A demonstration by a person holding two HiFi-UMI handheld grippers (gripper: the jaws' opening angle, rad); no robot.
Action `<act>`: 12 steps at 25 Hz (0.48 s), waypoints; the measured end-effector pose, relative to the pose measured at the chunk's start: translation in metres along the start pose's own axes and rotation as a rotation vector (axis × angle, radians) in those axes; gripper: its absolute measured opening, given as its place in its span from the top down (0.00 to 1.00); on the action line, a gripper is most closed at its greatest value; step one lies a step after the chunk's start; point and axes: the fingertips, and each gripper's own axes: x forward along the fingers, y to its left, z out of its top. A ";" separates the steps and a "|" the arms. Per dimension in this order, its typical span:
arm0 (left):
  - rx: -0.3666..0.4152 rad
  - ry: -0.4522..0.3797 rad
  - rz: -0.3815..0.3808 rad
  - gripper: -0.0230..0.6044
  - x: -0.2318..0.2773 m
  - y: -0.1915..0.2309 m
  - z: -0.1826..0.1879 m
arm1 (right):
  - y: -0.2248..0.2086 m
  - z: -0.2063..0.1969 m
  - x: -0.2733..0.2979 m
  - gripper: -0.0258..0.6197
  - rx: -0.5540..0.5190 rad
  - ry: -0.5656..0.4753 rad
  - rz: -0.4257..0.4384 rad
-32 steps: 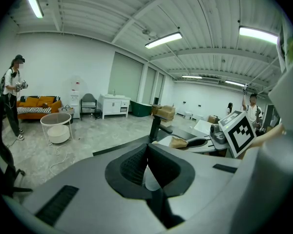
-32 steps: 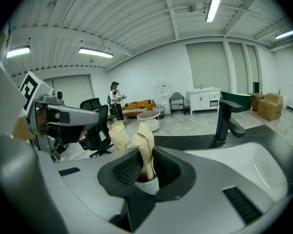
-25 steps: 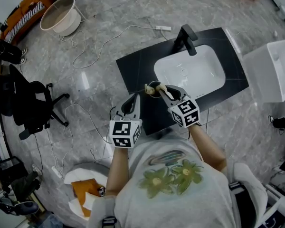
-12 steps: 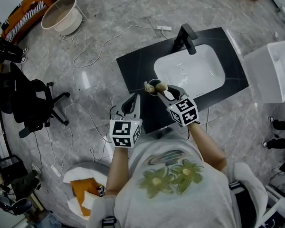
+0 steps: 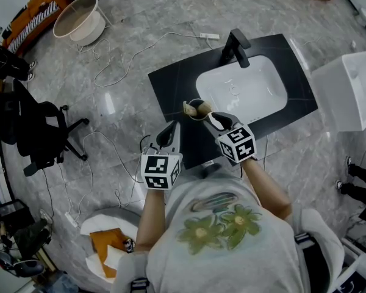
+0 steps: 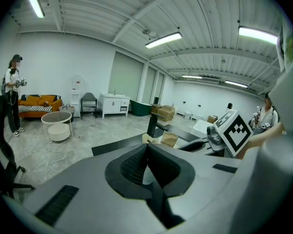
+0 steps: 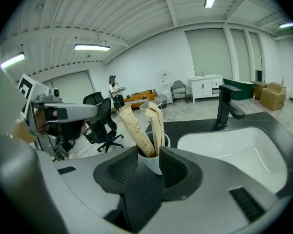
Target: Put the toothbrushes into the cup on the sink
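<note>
Standing in one cup (image 7: 151, 163) are two wrapped toothbrushes (image 7: 136, 128).

Counts:
- 2 paper-wrapped toothbrushes (image 7: 133, 126)
- 1 white cup (image 7: 167, 140)
- 1 white sink (image 5: 244, 90)
- 1 black faucet (image 5: 235, 46)
- 1 black desk (image 5: 174, 84)
- 1 black office chair (image 5: 46, 136)
- 1 round tub (image 5: 78, 18)
- 1 square white basin unit (image 5: 348, 90)
- 1 white power strip (image 5: 210, 36)
- 1 orange sofa (image 6: 36, 103)
- 1 white cabinet (image 6: 112, 104)
- 1 person (image 6: 13, 94) clearly visible. Others in the background are too small to count.
</note>
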 end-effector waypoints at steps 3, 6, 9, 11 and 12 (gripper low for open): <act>-0.001 0.000 -0.007 0.93 -0.002 -0.006 -0.002 | 0.004 0.004 -0.007 0.74 0.009 -0.023 0.012; -0.002 -0.005 -0.015 0.93 -0.004 -0.012 -0.003 | 0.009 0.010 -0.016 0.82 0.016 -0.067 0.024; -0.002 -0.008 -0.021 0.93 -0.006 -0.018 -0.003 | 0.016 0.015 -0.024 0.85 0.039 -0.097 0.059; -0.002 -0.010 -0.027 0.93 -0.008 -0.022 -0.004 | 0.024 0.018 -0.030 0.86 0.048 -0.115 0.090; -0.002 -0.011 -0.031 0.93 -0.009 -0.024 -0.004 | 0.029 0.020 -0.033 0.86 0.047 -0.124 0.108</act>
